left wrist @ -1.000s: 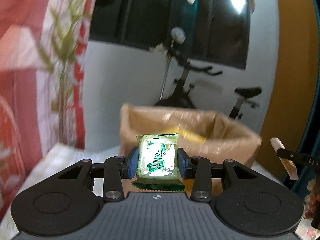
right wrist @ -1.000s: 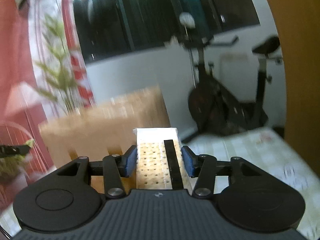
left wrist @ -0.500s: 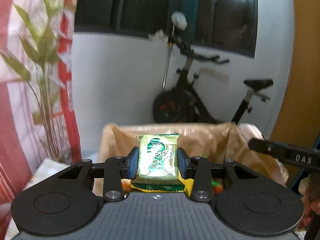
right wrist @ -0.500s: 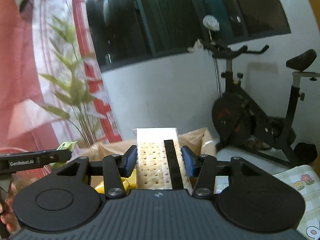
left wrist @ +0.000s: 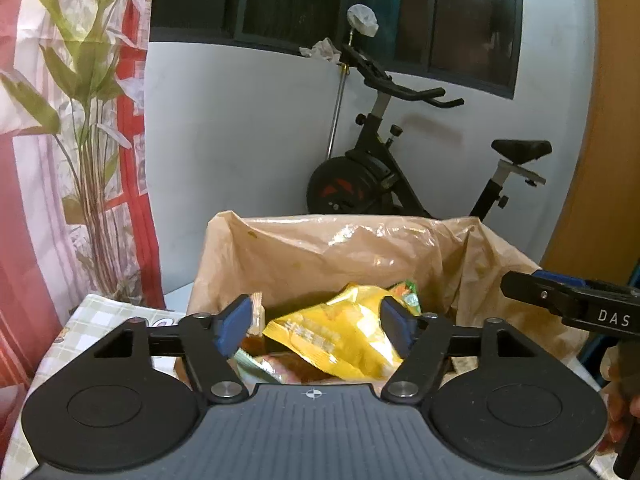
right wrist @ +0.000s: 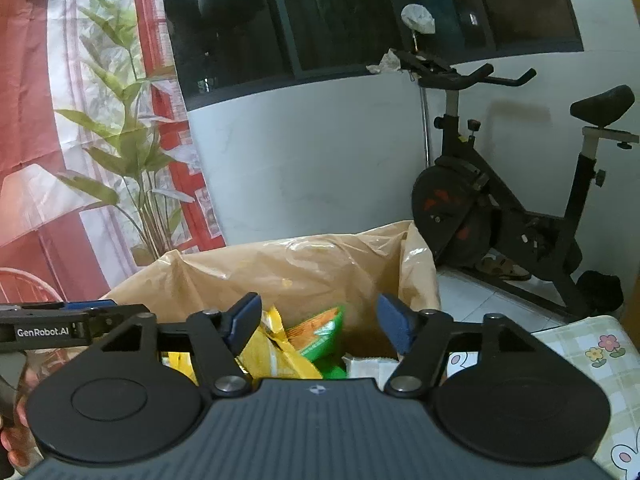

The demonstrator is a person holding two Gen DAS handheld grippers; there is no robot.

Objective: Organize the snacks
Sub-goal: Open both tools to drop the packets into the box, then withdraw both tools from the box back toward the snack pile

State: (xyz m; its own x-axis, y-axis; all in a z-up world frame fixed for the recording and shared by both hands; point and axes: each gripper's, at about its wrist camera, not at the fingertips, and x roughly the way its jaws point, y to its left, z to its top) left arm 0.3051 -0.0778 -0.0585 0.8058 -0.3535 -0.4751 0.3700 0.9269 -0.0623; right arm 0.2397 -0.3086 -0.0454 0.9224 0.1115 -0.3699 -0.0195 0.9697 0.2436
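Observation:
A box lined with a tan plastic bag [left wrist: 360, 248] stands on the table and holds several snack packs. My left gripper [left wrist: 318, 330] is open and empty above its near rim, over a yellow snack bag [left wrist: 340, 336]. My right gripper [right wrist: 318, 322] is open and empty over the same bag [right wrist: 304, 268], above yellow [right wrist: 272, 344] and green [right wrist: 324, 332] packs and a pale cracker pack [right wrist: 368, 364]. Each gripper shows at the edge of the other's view: the right one [left wrist: 568, 304] and the left one [right wrist: 60, 324].
The table has a checked cloth with flowers [right wrist: 592, 352]. A black exercise bike [left wrist: 400, 172] stands behind the box against a white wall. A red and white curtain with leaf print [left wrist: 72, 120] hangs at the left. An orange door [left wrist: 608, 120] is at the right.
Both grippers have opened over the bag. The green snack pack has left the left gripper and the cracker pack has left the right one; both grippers came closer over the box.

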